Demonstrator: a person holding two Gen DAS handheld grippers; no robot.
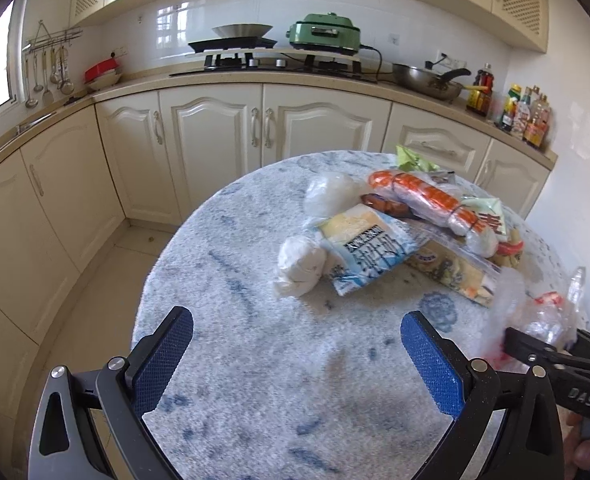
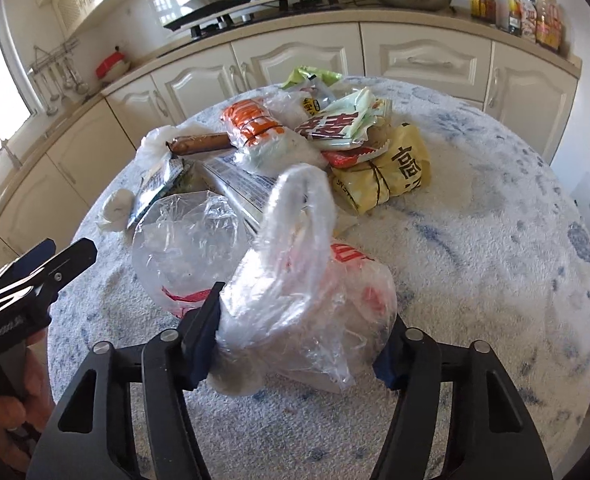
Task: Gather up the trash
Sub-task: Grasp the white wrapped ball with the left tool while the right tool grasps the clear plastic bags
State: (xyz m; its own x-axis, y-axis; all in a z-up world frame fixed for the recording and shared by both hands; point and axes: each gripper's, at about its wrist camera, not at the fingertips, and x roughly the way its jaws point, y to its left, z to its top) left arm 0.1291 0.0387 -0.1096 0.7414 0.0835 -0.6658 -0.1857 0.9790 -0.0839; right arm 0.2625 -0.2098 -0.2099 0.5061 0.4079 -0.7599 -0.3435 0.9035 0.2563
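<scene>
A: While the right claw (image 2: 299,344) sits round the plastic bag (image 2: 295,300) at the near edge of the table (image 2: 495,260), how will that bag handle?

B: Light, I'd guess. Thin crinkly film, clear with red print, floppy. Slippery too, so it could slide through the pads.

A: Is the claw holding it?

B: Left finger presses the film. Right finger is hidden behind the bag, so full pinch can't be confirmed. Jaws stand about half wide with the bag bunched between them. I'd call it a grip.

A: Best place to take hold?

B: The twisted white handle loop (image 2: 295,204) sticking up at the far side of the bag, or a thick bunch of film. A single layer will likely tear or slip.

A: Left claw (image 1: 295,360)?

B: Wide, nothing in it, hanging over bare table, left of the bag.

A: Other trash?

B: Pile (image 2: 315,140) at the far middle of the table: flat crinkly wrappers, an orange-and-white tied bundle (image 1: 427,196), a yellow tied packet (image 2: 391,172), a white wad (image 1: 301,266) on the left. All soft, light, easy to crush. The flat ones look hard to pinch off the fuzzy blue-flecked cloth.
</scene>
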